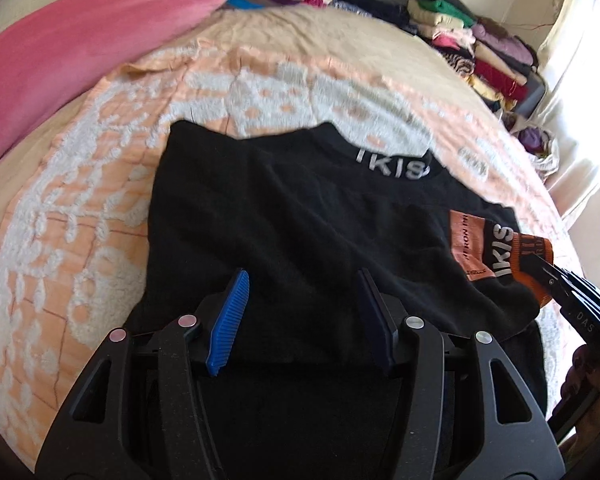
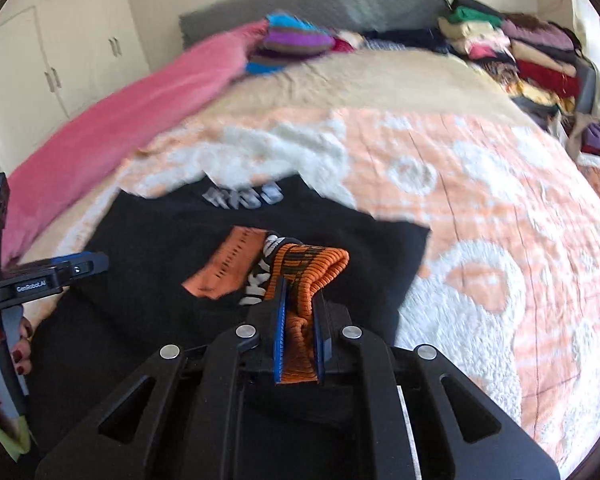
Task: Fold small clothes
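Observation:
A black garment point(image 1: 300, 208) with white lettering lies spread on the orange-and-white bedspread point(image 1: 80, 240). Its right corner is folded over, showing an orange label patch point(image 1: 468, 240) and an orange ribbed band point(image 2: 312, 268). My right gripper point(image 2: 300, 292) is shut on that orange band, which bunches between the blue pads; in the left wrist view the right gripper point(image 1: 556, 276) comes in from the right edge. My left gripper point(image 1: 303, 276) hovers over the near middle of the black cloth, jaws apart, nothing pinched. The right wrist view shows the left gripper point(image 2: 88, 264) at the left edge.
A pink blanket point(image 1: 80, 40) runs along the bed's left side. Striped knitwear point(image 2: 296, 36) and stacks of folded clothes point(image 1: 492, 52) line the far and right edges, in front of a grey headboard point(image 2: 320, 0). White cupboards point(image 2: 60, 40) stand at left. A hand point(image 2: 4, 344) holds the left gripper's handle.

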The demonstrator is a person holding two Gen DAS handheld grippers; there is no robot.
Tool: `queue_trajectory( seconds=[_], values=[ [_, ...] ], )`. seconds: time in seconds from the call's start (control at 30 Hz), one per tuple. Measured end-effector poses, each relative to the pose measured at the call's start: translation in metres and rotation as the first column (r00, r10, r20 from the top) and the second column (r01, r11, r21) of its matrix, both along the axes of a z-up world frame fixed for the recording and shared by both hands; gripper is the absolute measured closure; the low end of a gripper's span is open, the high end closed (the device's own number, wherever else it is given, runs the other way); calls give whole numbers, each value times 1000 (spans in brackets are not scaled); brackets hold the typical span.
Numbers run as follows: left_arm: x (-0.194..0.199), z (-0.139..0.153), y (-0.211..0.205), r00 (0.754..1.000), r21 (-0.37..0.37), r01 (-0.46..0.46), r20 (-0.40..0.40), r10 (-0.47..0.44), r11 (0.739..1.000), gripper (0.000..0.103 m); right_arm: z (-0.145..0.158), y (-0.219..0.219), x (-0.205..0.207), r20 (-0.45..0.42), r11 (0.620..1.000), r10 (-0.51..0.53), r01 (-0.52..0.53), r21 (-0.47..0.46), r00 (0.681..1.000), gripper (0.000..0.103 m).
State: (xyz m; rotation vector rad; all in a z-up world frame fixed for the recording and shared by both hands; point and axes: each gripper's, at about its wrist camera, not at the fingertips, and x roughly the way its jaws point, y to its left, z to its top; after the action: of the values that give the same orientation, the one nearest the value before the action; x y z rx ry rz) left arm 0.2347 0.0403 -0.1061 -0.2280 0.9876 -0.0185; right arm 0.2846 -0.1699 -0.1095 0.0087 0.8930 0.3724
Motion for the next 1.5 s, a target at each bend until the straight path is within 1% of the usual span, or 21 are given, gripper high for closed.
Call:
queue_trajectory(
  seconds=[0.07,0.17,0.27,0.33,0.37,0.4,0.43,0.47,0.57,0.63,0.73,0.8,0.87,0.9,1.0,1.1,1.2,1.27,1.3,1.37,1.5],
  values=[
    [1,-8,1,1000,5,-3,-17,3,1000,56,-12,-3,4,-46,1000,-18,17,-14,999,93],
    [-2,-13,2,1000,0,3,0,-3,1000,56,-22,-5,4,-73,998,-46,42,-51,996,90],
    [-5,-13,6,1000,-23,5,-1,-5,1000,56,-18,-10,5,-68,996,-65,60,-69,996,90],
    [-7,-4,5,1000,-13,5,3,-5,1000,56,-8,-14,2,-41,993,-78,73,-92,996,89],
    [-10,2,3,1000,-2,9,22,-9,1000,54,-2,-14,0,-25,995,-67,65,-76,997,89],
    [-14,10,-1,999,10,17,47,-18,1000,52,5,-13,-2,-8,997,-48,48,-53,999,86],
    [-16,15,-4,998,14,26,61,-27,1000,49,15,-12,-6,13,999,-17,18,-32,1000,86],
    [-19,20,-8,997,16,36,70,-37,999,49,21,-7,-9,26,1000,14,-13,-20,1000,86],
    [-20,23,-18,996,56,60,67,-63,997,48,27,12,-19,31,994,110,-110,5,993,84],
    [-17,17,-24,997,99,65,39,-69,993,48,20,25,-20,3,989,147,-147,15,989,81],
    [-13,4,-25,997,115,70,-21,-68,991,45,3,38,-19,-53,984,176,-177,-17,983,79],
    [-13,-5,-26,997,129,73,-47,-67,989,45,-9,41,-18,-93,983,174,-178,-46,980,77],
    [-14,-9,-27,996,147,83,-49,-77,986,44,-22,37,-13,-128,982,149,-162,-99,980,77],
    [-14,-11,-28,995,152,90,-52,-83,984,44,-27,34,-11,-141,982,146,-160,-98,979,77],
    [-15,-17,-28,995,152,95,-56,-87,984,44,-30,27,-10,-159,988,135,-145,-50,978,76],
    [-18,-16,-26,995,141,93,-48,-87,986,43,-28,29,-11,-153,986,142,-153,-60,978,74],
    [-21,-13,-27,995,139,94,-44,-89,986,42,-27,27,-8,-161,990,138,-142,-16,977,69],
    [-23,-10,-28,995,129,93,-40,-89,987,37,-22,22,-9,-163,990,139,-137,29,977,59],
    [-25,-7,-28,996,121,90,-36,-86,989,36,-19,22,-10,-157,990,139,-134,42,978,56],
    [-28,-4,-28,996,118,86,-32,-83,989,35,-15,25,-11,-144,990,139,-135,39,980,47],
    [-36,-1,-29,997,106,76,-33,-72,992,31,-9,22,-12,-135,990,137,-132,50,981,42]
  ],
)
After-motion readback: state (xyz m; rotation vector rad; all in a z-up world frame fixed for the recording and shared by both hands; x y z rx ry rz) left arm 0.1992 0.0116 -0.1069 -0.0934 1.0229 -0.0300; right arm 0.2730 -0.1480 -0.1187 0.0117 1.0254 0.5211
